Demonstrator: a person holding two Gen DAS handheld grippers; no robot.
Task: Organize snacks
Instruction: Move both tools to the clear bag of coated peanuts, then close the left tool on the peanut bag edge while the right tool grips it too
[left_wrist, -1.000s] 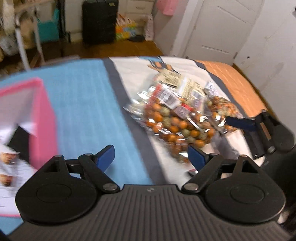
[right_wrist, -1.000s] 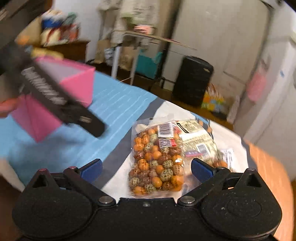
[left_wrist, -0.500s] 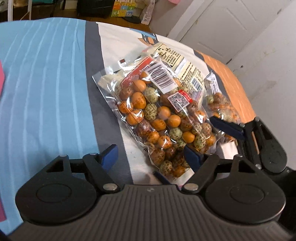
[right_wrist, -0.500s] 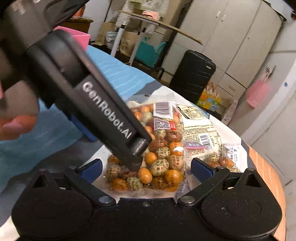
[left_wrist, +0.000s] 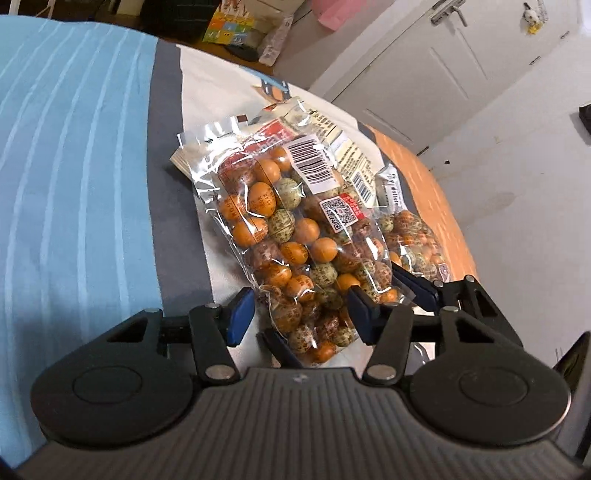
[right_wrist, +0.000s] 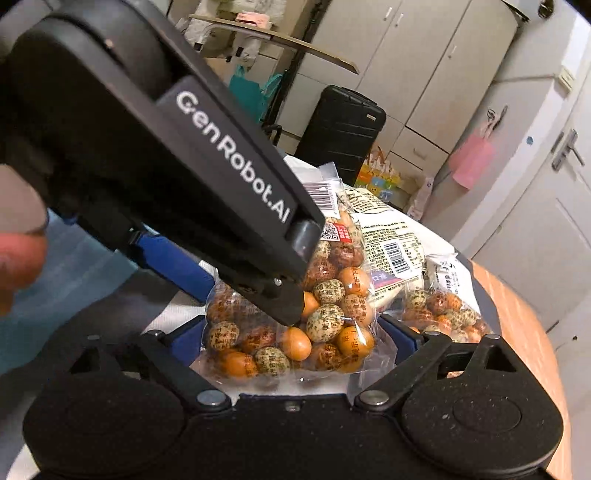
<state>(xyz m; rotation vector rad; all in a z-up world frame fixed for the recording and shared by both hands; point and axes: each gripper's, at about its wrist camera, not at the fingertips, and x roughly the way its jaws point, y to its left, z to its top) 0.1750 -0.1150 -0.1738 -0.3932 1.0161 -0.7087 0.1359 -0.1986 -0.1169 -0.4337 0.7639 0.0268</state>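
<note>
A clear bag of orange and speckled round snacks (left_wrist: 295, 236) lies on the bed, on top of other packets. My left gripper (left_wrist: 301, 312) is open, its blue fingers on either side of the bag's near end. My right gripper (right_wrist: 295, 339) is open too, its fingers on either side of the same bag (right_wrist: 332, 314) from the other side. In the right wrist view the left gripper's black body (right_wrist: 166, 155) crosses over the bag. A second small bag of the same snacks (left_wrist: 413, 240) lies to the right, and it also shows in the right wrist view (right_wrist: 443, 310).
A white printed packet (right_wrist: 391, 236) lies under the top bag. The bedcover has blue striped (left_wrist: 66, 184), grey, white and orange (left_wrist: 424, 173) panels. A black suitcase (right_wrist: 340, 129) and white cupboards stand beyond the bed. A white door (left_wrist: 424, 62) is behind.
Both grippers have moved in onto the top snack bag; the left gripper swung away from the pink box, which has left view. The left fingers have narrowed around the bag's end.
</note>
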